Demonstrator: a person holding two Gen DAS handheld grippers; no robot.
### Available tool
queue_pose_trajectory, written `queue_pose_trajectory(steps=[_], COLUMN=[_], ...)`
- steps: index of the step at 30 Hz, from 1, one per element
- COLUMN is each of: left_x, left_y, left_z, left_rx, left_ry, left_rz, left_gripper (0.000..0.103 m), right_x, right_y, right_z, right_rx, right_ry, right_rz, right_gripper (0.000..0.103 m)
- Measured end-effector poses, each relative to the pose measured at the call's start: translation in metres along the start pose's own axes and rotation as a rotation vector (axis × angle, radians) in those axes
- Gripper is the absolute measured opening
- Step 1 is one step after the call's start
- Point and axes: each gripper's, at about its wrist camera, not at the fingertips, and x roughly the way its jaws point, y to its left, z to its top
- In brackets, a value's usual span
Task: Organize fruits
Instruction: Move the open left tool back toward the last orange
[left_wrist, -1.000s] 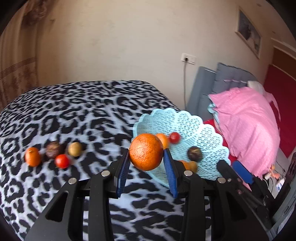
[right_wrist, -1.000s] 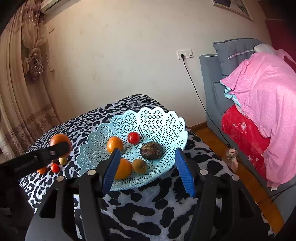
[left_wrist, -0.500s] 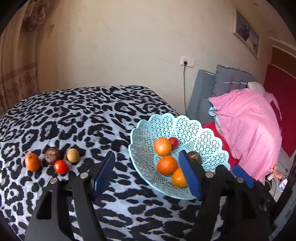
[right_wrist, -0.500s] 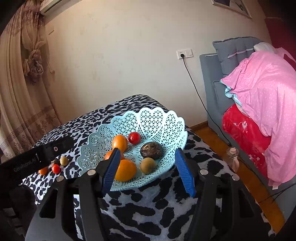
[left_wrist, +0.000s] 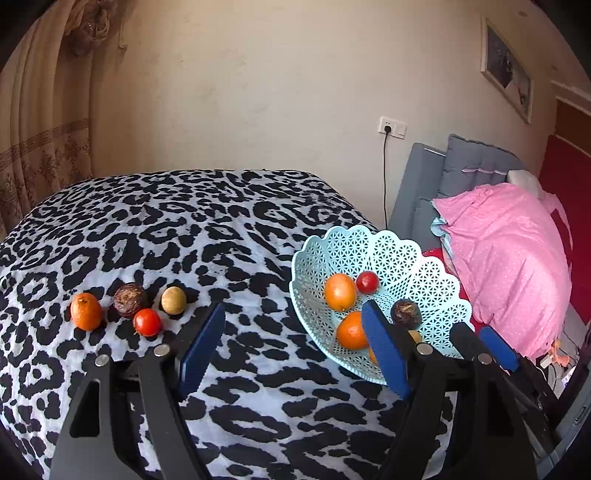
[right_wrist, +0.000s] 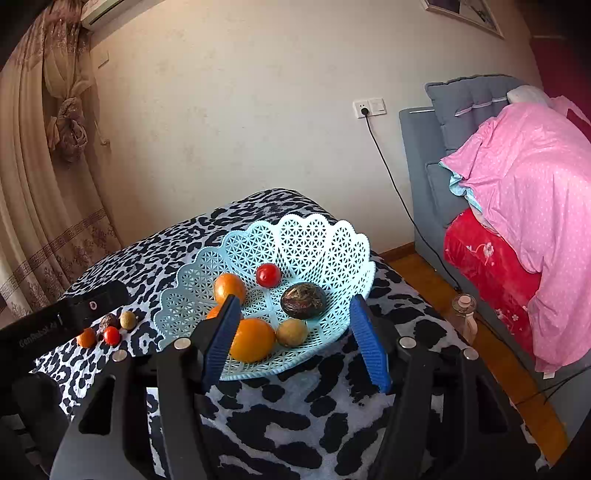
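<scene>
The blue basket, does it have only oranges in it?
No: in the right wrist view the blue basket also holds a red tomato, a dark brown fruit and a small tan fruit.

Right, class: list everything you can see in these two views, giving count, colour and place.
basket: one, light blue, on the cloth
oranges: three, orange, in the basket
tomato: one, red, in the basket
dark fruit: one, brown, in the basket
tan fruit: one, beige, in the basket
loose fruits: four, orange, brown, red, tan, clustered on the cloth apart from the basket
cloth: one, black-and-white leopard print, under everything
quilt: one, pink, on the grey sofa
left gripper: one, black, blue pads, jaws have just been opening, nothing between
right gripper: one, same colours, open, empty
</scene>
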Motion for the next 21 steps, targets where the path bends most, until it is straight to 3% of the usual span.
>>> queue_pose_trajectory(steps=[5,21], left_x=[-0.005,-0.007], left_y=[0.005,0.031], left_z=[0.0,-0.007], left_rx=[-0.01,-0.059], left_ry=[-0.007,0.015], left_rz=[0.013,0.063], left_gripper=[0.087,0.09], right_x=[0.0,-0.001], right_y=[0.001,0.002], right_z=[0.001,0.001], right_rx=[-0.005,-0.016], right_ry=[-0.006,-0.005], right_rz=[0.001,0.015], right_gripper=[0.07,0.07])
